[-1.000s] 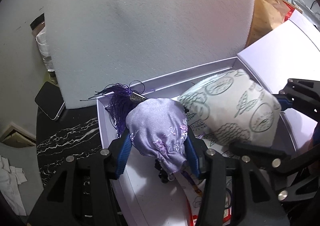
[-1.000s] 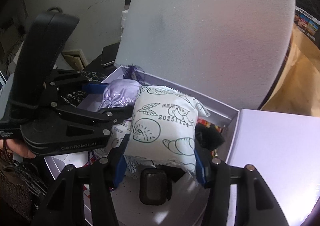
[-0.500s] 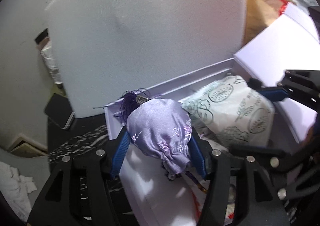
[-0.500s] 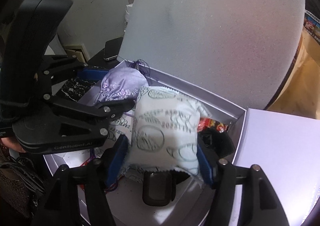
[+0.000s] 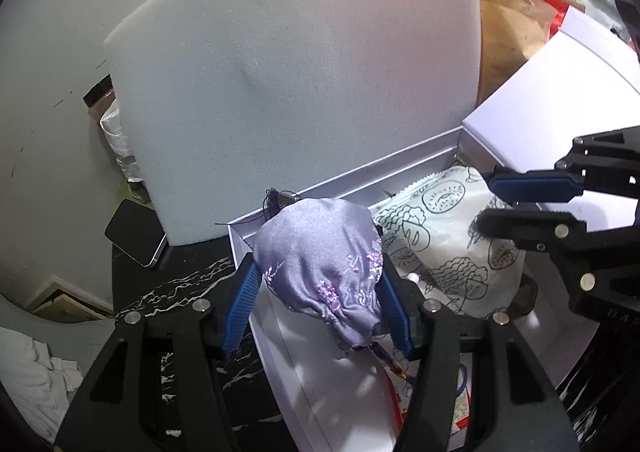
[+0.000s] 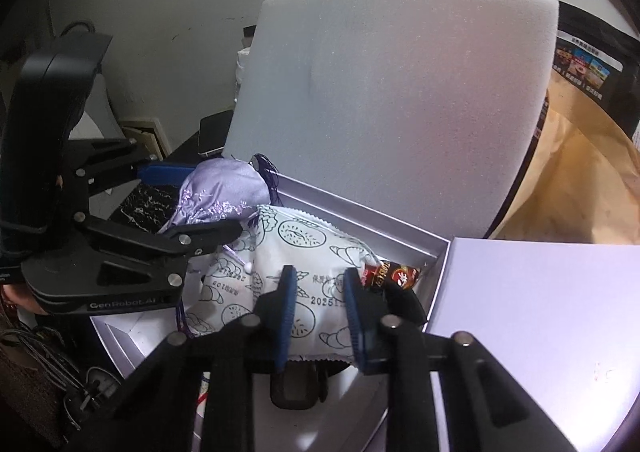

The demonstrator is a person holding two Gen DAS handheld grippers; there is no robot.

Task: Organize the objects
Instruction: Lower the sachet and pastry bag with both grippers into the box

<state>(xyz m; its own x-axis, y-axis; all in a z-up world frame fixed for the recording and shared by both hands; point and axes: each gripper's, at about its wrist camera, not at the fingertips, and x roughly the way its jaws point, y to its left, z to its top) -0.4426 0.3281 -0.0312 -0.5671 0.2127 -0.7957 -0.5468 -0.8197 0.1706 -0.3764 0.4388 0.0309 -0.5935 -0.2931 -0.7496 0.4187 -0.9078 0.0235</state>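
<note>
The lilac pouch (image 5: 320, 264) is clamped by the left tongs (image 5: 316, 292) over the white box (image 5: 344, 179), its tassel mostly hidden. The printed snack packet (image 6: 316, 284) is pinched by the right tongs (image 6: 320, 316), its lower edge covered.

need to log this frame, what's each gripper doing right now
left gripper: shut on the purple satin pouch.
right gripper: shut on the printed snack packet.

Soft, cool indoor light fell evenly on both fisheye views, which bowed straight edges and went black at the corners. The white lid (image 6: 552, 312) glared at right, nearly blown out. Near gripper parts looked slightly soft; shadows were faint.
</note>
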